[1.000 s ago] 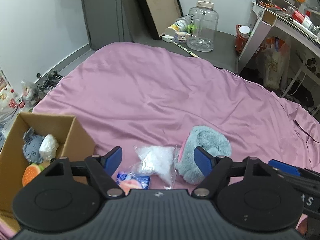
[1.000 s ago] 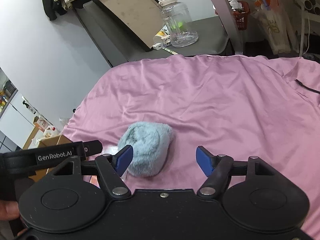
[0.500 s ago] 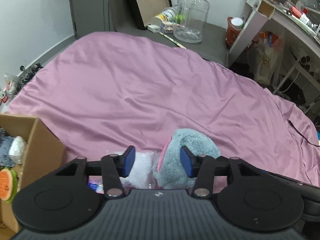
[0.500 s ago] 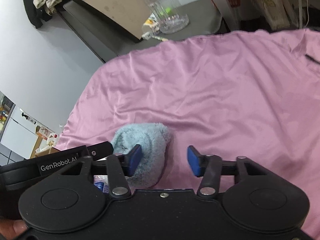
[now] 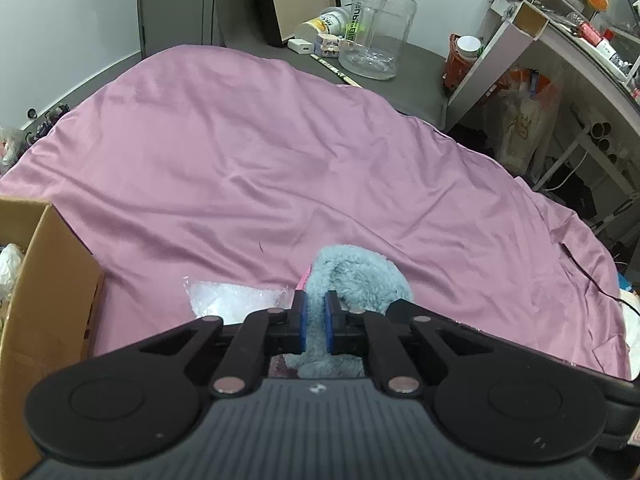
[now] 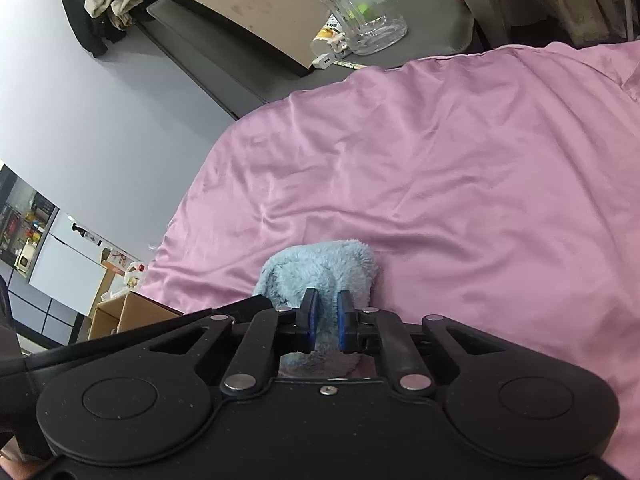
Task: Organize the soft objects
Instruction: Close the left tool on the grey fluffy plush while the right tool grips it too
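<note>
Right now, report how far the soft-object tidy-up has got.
Done: a white item already lies in the cardboard box. In hand: the left gripper and right gripper are both shut on the blue plush toy, which touches the pink sheet. Left: boxing the toy and the clear plastic bag.

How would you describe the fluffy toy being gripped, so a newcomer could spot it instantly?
Start at the pink sheet; at its near edge, beside the cardboard box, lies a blue-grey plush toy. Unlike the crinkly clear plastic bag next to it, it is furry, and both grippers pinch it.
</note>
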